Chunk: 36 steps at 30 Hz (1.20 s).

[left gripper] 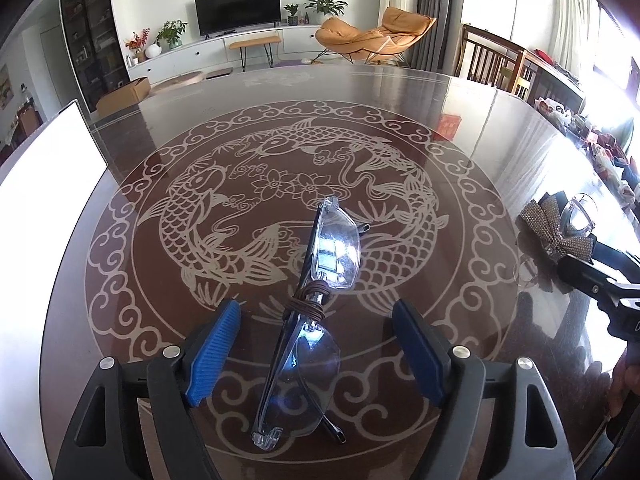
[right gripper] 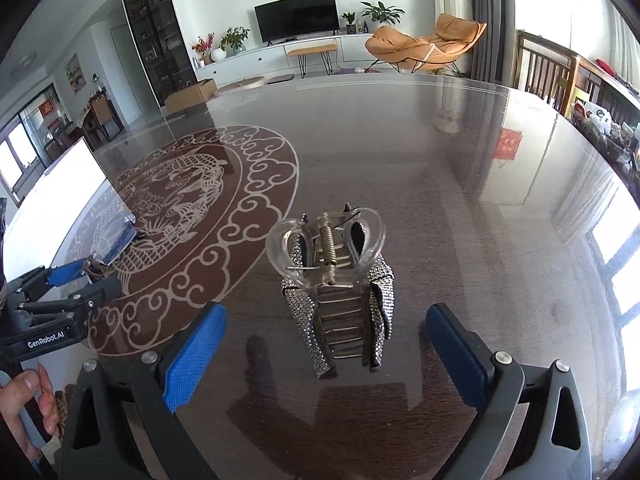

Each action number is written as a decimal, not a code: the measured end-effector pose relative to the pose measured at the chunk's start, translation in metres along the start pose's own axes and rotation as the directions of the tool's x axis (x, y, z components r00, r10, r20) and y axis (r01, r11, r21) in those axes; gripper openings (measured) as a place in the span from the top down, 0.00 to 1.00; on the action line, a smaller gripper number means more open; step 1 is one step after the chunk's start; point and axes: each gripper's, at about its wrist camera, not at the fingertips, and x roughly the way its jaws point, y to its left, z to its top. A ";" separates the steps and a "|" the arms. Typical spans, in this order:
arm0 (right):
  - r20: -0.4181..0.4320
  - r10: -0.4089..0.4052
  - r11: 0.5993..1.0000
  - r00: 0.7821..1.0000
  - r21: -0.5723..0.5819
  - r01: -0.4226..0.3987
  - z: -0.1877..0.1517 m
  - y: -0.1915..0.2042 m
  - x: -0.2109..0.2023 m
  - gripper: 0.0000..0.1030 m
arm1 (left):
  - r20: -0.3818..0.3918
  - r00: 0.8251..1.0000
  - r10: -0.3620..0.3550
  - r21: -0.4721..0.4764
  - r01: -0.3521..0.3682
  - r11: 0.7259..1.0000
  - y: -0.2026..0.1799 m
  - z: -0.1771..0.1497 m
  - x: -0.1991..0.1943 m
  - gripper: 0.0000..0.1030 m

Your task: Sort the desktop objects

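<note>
Tabletop: dark glossy wooden tabletop (left gripper: 480, 128) with a pale koi-fish medallion (left gripper: 280, 208) etched at its centre.
White board: flat white sheet (left gripper: 48, 184) at nine o'clock on the tabletop edge.
Left tool (left gripper: 316, 344): blue-padded fingers spread wide apart, gripping nothing.
Right tool (right gripper: 320, 356): fingers likewise apart, empty.
Glasses: clear-lensed folded spectacles (left gripper: 316, 304) bound with brown cord, lying on the medallion between the left tool's fingers, touching neither.
Hair clip: rhinestone-covered clear plastic claw clip (right gripper: 336, 292), at twelve o'clock just ahead of the right tool's fingers.

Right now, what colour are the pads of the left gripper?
Blue pads, seen best in the left wrist view.
</note>
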 end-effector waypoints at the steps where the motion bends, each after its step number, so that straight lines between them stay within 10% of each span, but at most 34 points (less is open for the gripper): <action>1: 0.014 0.003 1.000 1.000 0.010 -0.003 0.000 -0.002 -0.003 0.03 | 0.000 1.000 0.000 -0.001 0.000 1.000 0.000 0.000 0.000 0.24; 21: 0.133 0.081 0.996 0.988 -0.042 -0.076 0.051 0.045 -0.109 0.03 | -0.003 1.000 0.015 -0.009 -0.015 1.000 0.006 0.000 0.004 0.19; 36: 0.254 0.296 0.955 0.921 -0.103 -0.279 0.086 0.098 -0.186 0.03 | -0.005 1.000 0.015 -0.015 -0.015 1.000 0.007 0.000 0.005 0.17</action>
